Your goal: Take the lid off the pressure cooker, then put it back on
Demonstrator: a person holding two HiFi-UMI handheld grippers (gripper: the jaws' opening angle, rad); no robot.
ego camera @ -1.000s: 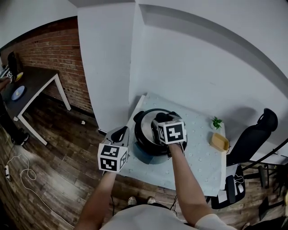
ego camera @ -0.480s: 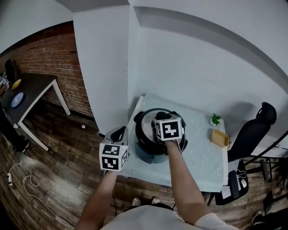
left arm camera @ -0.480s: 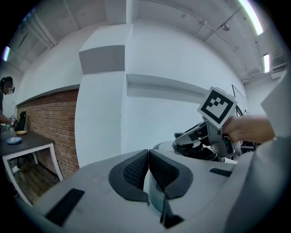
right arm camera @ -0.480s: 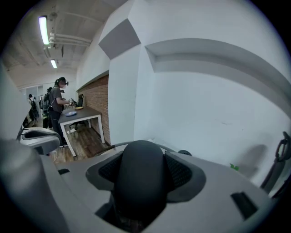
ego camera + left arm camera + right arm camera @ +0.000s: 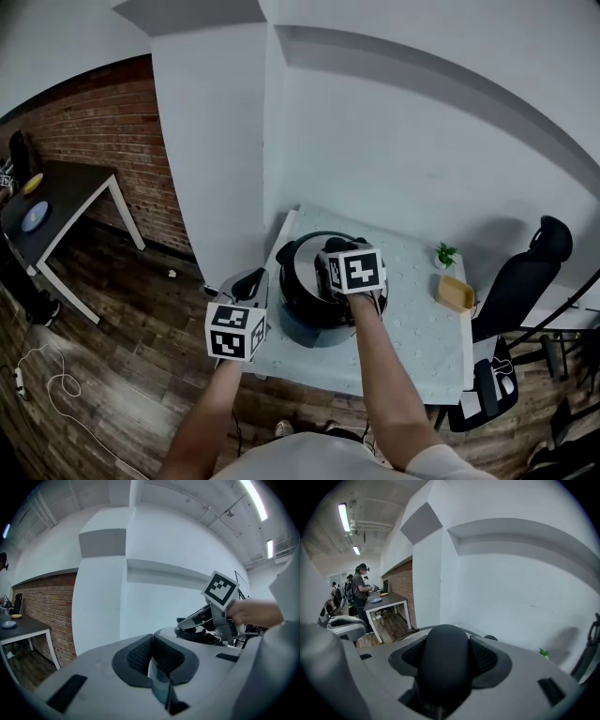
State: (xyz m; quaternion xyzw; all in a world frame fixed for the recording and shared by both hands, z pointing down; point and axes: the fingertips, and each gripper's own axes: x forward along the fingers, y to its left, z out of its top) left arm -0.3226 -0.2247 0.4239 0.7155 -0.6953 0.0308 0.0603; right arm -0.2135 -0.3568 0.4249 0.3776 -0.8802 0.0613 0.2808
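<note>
The black pressure cooker (image 5: 302, 298) stands on the pale table (image 5: 412, 328), with its lid (image 5: 298, 261) on top. My right gripper (image 5: 345, 247) is over the lid, shut on the black lid handle (image 5: 443, 660), which fills the space between its pads. From the left gripper view, the right gripper (image 5: 200, 620) is seen clamped on the dark handle (image 5: 206, 637). My left gripper (image 5: 247, 281) hovers off the table's left edge, beside the cooker and apart from it. Its pads (image 5: 140, 654) meet with nothing between them.
A small green plant (image 5: 444, 253) and a yellow tray (image 5: 456, 293) sit at the table's right side. A black office chair (image 5: 525, 272) stands further right. A white wall rises right behind the table. A dark desk (image 5: 56, 187) and people (image 5: 358, 588) are far left.
The right gripper's marker cube has turned a little while staying on the lid handle. The left gripper has stayed almost in place beside the cooker.
</note>
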